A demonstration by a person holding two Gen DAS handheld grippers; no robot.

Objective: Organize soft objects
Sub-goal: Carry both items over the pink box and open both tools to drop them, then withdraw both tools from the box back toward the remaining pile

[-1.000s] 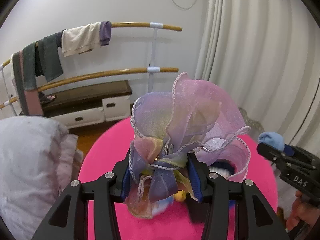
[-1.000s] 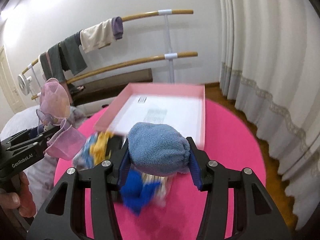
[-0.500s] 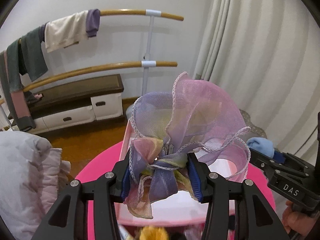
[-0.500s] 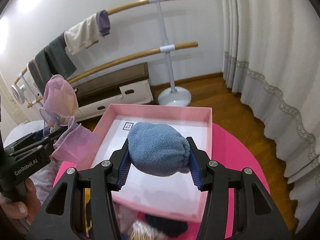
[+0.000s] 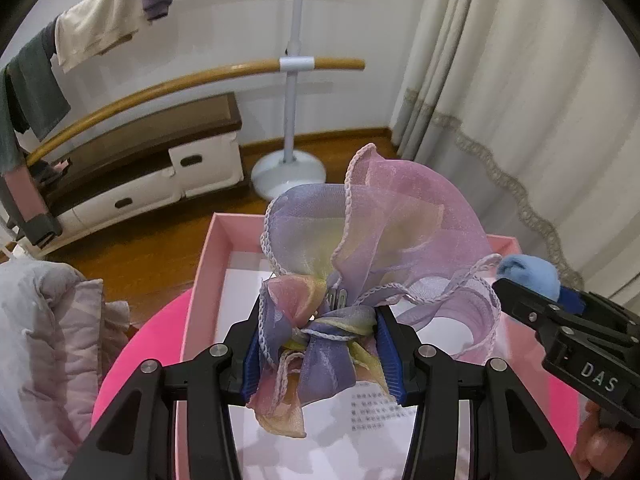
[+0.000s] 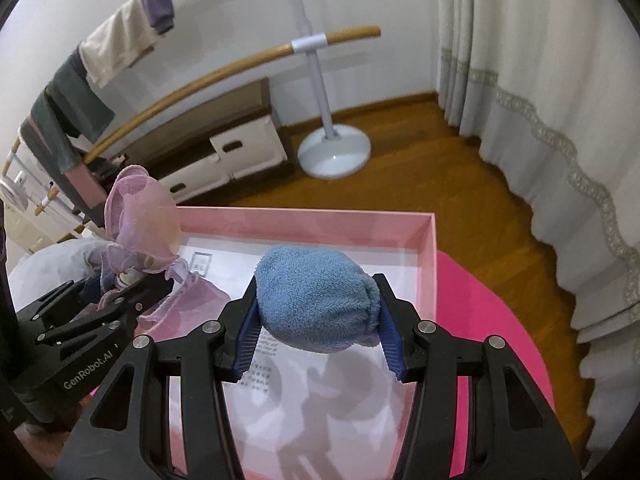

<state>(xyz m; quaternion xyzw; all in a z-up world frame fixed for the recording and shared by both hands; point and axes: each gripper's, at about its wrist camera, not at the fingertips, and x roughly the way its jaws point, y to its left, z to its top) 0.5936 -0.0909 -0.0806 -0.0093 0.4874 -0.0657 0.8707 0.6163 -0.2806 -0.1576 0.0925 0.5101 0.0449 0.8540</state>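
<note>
A sheer pastel hair bow is clamped at its knot between the fingers of the left gripper, its ruffled loops fanning up toward 12 o'clock. A rolled blue terry cloth is pinched between the fingers of the right gripper. Both are held above an open pink box with a white printed sheet on its floor. The box is set on a round pink counter. In the left wrist view the right gripper with its blue cloth is seen at 3 o'clock; in the right wrist view the left gripper with the bow is seen at 9 o'clock. A wooden two-bar rack draped with clothes is stood near the wall at 11 o'clock, and curtains are hung at 2 o'clock.
</note>
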